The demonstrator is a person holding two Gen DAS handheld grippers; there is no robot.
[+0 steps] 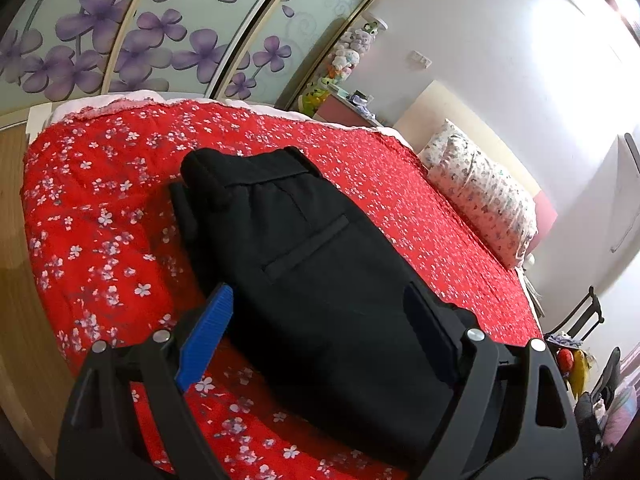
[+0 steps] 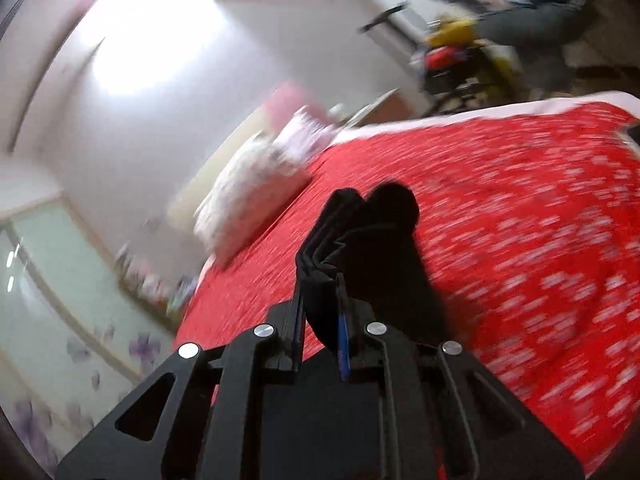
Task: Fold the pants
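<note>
Black pants lie folded lengthwise on the red flowered bedspread, waistband at the far end and a back pocket facing up. My left gripper is open, its blue pad left of the pants and its black pad over their right edge. In the blurred right wrist view my right gripper is shut on a bunched fold of the black pants and holds it above the bedspread.
A flowered pillow lies at the head of the bed; it also shows in the right wrist view. Wardrobe doors with purple flowers stand behind the bed. Wooden floor is at the left. Clutter and a chair are at the right.
</note>
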